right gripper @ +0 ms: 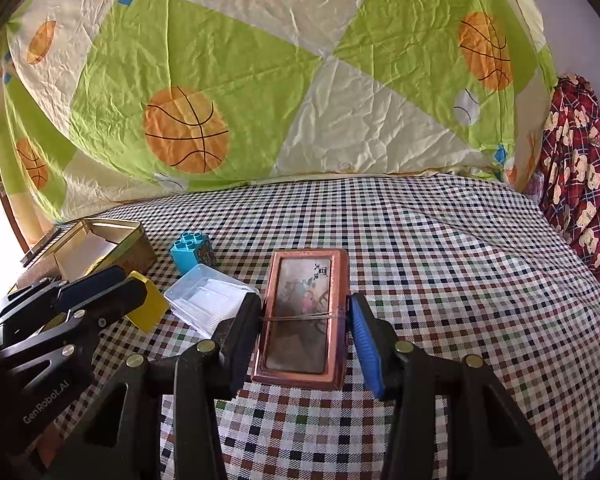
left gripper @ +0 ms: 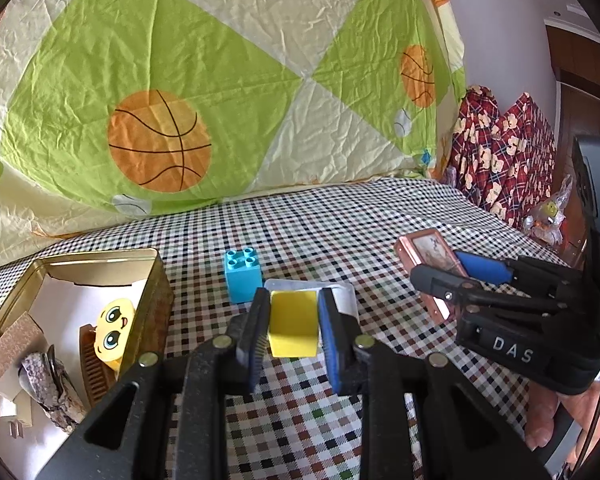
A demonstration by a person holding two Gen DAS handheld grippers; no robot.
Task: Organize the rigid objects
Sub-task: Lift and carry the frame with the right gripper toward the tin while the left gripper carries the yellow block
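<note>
My left gripper (left gripper: pixel 294 328) is shut on a yellow block (left gripper: pixel 293 326) and holds it just above the checked cloth; the block also shows in the right wrist view (right gripper: pixel 148 306). My right gripper (right gripper: pixel 306 332) straddles a copper-framed picture box (right gripper: pixel 302 316) lying on the cloth. Its left finger touches the frame and a small gap shows at the right finger. The box also shows in the left wrist view (left gripper: pixel 432 256). A blue toy brick (left gripper: pixel 242 276) stands behind a clear plastic case (left gripper: pixel 342 294). An open gold tin (left gripper: pixel 156 280) sits at the left.
The tin holds a yellow cartoon-face toy (left gripper: pixel 114 330), a brown comb and other small items. A basketball-print quilt (left gripper: pixel 220 80) rises behind the checked cloth (right gripper: pixel 460 280). Red floral fabric (left gripper: pixel 496 152) lies at the right.
</note>
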